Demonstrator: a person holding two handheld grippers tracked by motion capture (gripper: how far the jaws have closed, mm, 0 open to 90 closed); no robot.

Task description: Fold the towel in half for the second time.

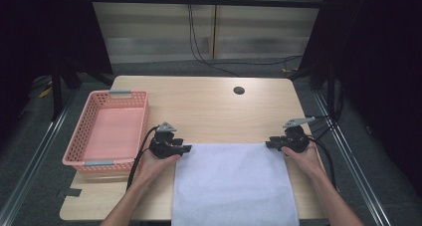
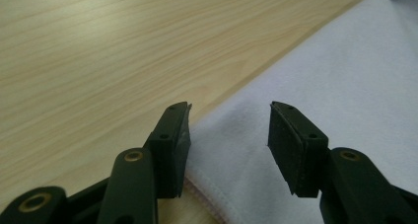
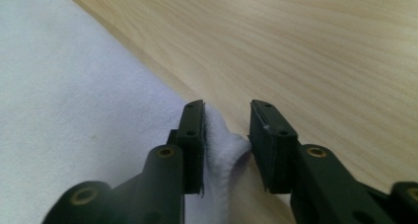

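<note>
Both bare forearms reach in from the near edge of the table, each hand wrapped round a black two-jaw gripper. The left gripper (image 1: 185,149) points inward to the right, jaws standing apart. The right gripper (image 1: 269,145) points inward to the left, jaws narrower, a gap between them.

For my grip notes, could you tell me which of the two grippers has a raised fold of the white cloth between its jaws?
The right gripper: a bunched fold of white cloth rises between its jaws. The left gripper stands open over flat cloth.
</note>
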